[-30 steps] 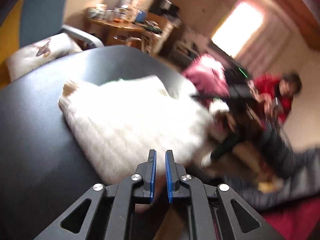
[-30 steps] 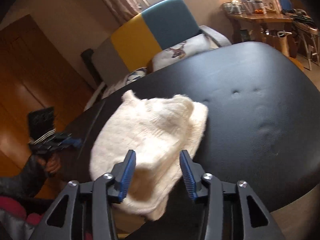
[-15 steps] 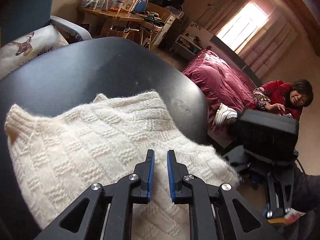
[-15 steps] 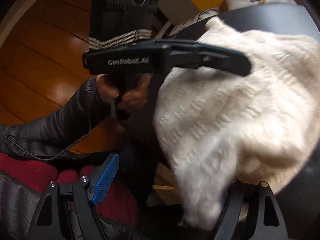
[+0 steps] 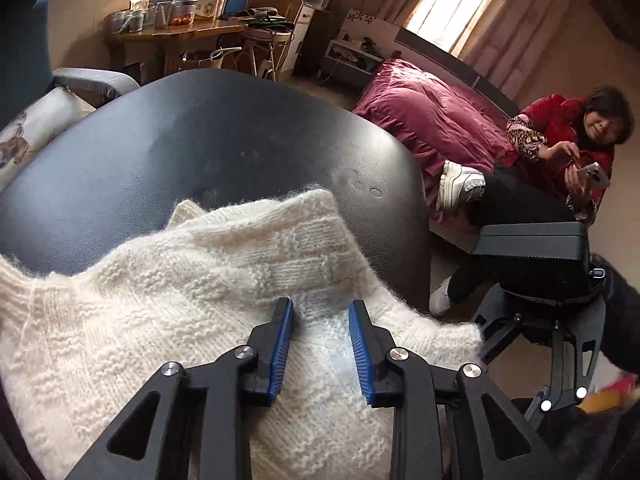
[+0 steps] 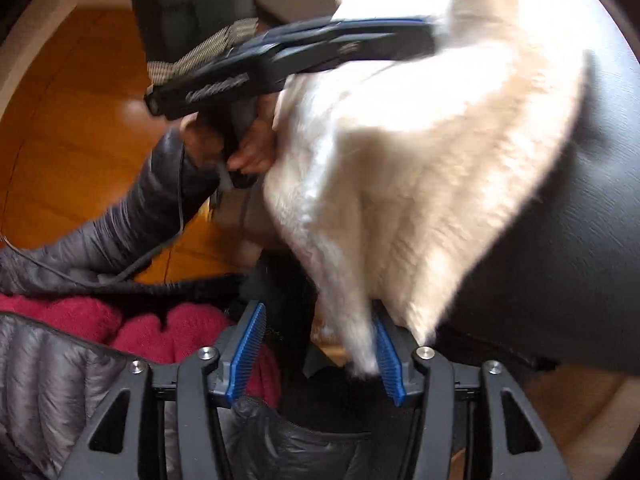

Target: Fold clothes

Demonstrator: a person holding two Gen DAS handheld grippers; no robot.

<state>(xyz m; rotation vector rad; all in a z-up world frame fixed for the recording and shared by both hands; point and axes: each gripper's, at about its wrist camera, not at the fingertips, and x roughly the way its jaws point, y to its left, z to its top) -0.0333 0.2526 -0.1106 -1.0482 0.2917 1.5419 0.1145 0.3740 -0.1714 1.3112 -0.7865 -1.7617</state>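
Left gripper (image 5: pixel 320 344) jaws opened since half a second ago, spread over cream knitted sweater (image 5: pixel 168 320); right gripper (image 6: pixel 320 344) spread around its hanging edge, likely regrasping.

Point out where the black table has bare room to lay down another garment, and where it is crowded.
Bare: the far half of the black table, between the white knit sweater and the far rim, and the strip to the sweater's right. Crowded: the near edge, where the sweater lies with the left gripper and the right gripper over it.
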